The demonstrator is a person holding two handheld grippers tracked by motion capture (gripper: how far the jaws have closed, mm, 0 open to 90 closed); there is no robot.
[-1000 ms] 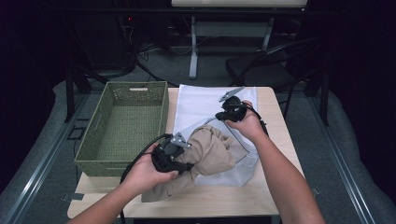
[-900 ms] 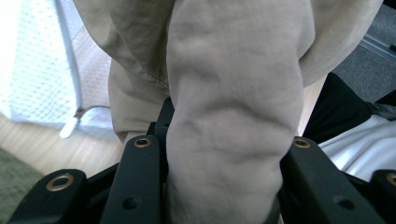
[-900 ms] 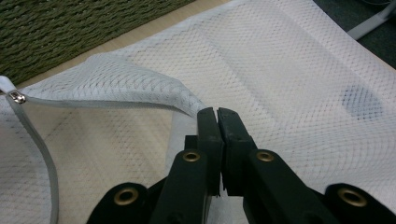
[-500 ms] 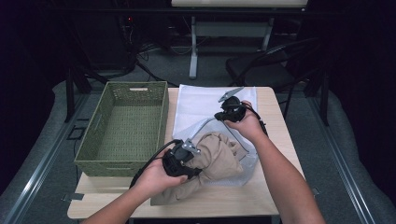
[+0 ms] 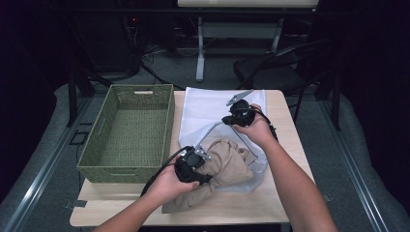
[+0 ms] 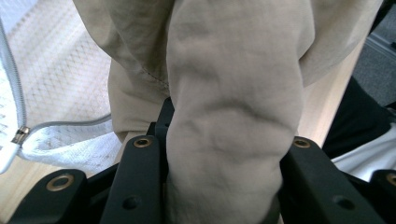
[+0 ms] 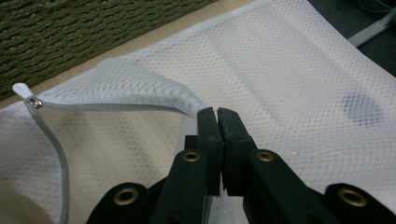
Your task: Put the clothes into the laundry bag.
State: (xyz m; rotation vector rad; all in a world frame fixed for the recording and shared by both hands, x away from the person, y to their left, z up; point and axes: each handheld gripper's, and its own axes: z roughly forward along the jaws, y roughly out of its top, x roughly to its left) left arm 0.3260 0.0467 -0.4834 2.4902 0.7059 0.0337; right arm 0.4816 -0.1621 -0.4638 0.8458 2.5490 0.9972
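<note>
From the high view, a white mesh laundry bag (image 5: 212, 108) lies flat on the wooden table (image 5: 285, 193), just beside a green woven basket (image 5: 128, 133) whose inside holds nothing. The left gripper (image 5: 193, 164) sits at the near end of the bag, buried in a bundle of beige clothing (image 5: 227, 162) that lies partly inside the bag's open mouth and partly spilled toward the table's near edge. The right gripper (image 5: 238, 115) is farther along the bag, raising its upper layer so the zip edge arches over the clothing.

The left gripper view gives what the high view cannot: the beige clothing (image 6: 233, 116) is clamped as a thick fold between the two black jaws, which stand partly apart around the cloth. Beside it to the left show the bag's zip edge and metal zip pull (image 6: 19, 136), with mesh beyond.

The right gripper view shows the jaws pressed together on the mesh laundry bag (image 7: 280, 79), pinching the lifted layer at its edge. The zip tape with its end stop (image 7: 32, 102) curves away from the bag's raised flap, and the green woven basket (image 7: 70, 32) runs behind the bag.

Against the frame one second back, the left gripper and the clothing have come down and nearer the bag's mouth; the right gripper has kept its place.
</note>
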